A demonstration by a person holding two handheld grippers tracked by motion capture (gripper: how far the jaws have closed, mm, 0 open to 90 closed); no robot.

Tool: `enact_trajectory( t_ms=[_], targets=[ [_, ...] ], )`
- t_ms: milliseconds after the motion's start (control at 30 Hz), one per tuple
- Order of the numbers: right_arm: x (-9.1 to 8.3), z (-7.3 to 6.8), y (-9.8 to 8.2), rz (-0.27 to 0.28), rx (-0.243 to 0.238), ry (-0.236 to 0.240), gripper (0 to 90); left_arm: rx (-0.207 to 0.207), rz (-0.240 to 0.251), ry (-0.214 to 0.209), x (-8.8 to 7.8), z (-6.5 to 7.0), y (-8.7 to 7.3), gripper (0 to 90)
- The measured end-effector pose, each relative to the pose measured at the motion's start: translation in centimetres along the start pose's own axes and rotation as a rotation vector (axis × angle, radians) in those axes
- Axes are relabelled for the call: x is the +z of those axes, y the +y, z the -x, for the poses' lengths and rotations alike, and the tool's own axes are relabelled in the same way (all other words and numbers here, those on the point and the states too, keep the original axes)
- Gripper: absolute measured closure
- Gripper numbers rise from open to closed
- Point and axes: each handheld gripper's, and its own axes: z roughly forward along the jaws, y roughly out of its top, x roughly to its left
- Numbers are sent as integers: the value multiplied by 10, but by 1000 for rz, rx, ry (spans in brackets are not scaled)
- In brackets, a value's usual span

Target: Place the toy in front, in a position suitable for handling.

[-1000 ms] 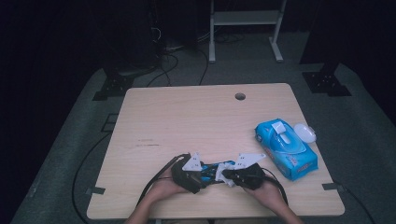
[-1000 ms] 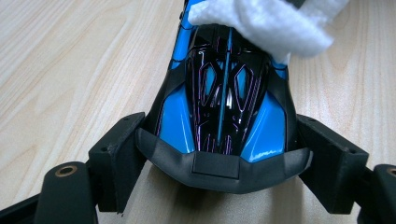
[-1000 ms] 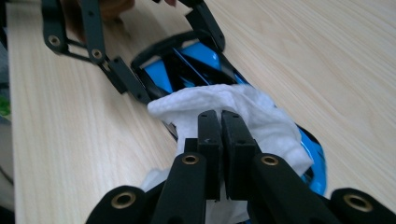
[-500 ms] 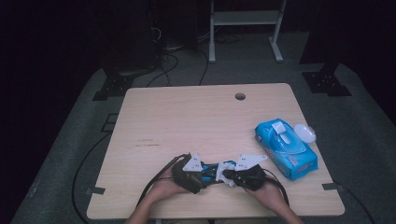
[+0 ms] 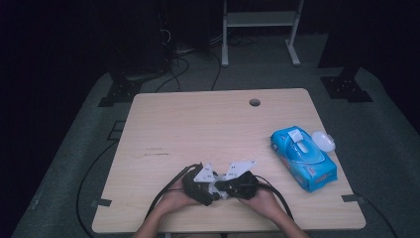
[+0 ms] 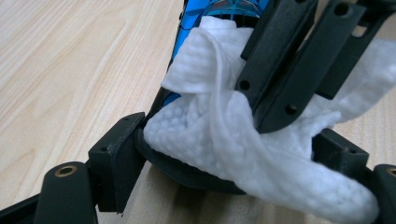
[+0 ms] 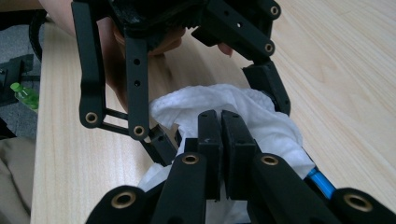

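Table: a light wooden rectangular table point(image 5: 198, 124) was seen from above, with a round hole toward 12 o'clock.
Pack: a blue plastic packet of wipes point(image 5: 303, 157) was laid near the 3 o'clock edge, a small white oval lid point(image 5: 323, 141) just beside it.
Left gripper: the left gripper point(image 6: 224, 158), at the 6 o'clock edge, was seen clenched around a crumpled white textured wipe point(image 6: 219, 135).
Right gripper: the right gripper point(image 7: 220, 140), facing it, was shut, its jaws pinching a fold of the same wipe.
Wipe: it was held between both grippers, just above the tabletop.
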Motion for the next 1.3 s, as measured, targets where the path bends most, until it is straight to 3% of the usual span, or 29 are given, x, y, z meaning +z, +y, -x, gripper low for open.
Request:
enact_trajectory(
  t_ms=[367, 567, 600, 700, 1000, 1233, 1300],
  targets=[
    [-29, 15, -19, 14, 39, -56, 865, -11, -19, 21, 1, 2, 2, 205],
    [-29, 15, -19, 11, 36, -57, 865, -40, -24, 32, -1, 2, 0, 163],
    [-28, 15, -18, 13, 39, -55, 865, -47, -16, 11, -2, 1, 0, 179],
    [-25, 14, -15, 18, 46, -45, 865, -47, -13, 5, -2, 0, -1, 220],
    [6, 6, 9, 11, 8, 5, 866, -49, -8, -2, -3, 0, -2, 223],
    [-8, 27, 0, 10, 62, -57, 866, -47, -4, 2, -2, 0, -2, 223],
    [-9, 30, -2, 13, 69, -57, 866, -46, -8, 4, -1, 0, -1, 222]
  ],
)
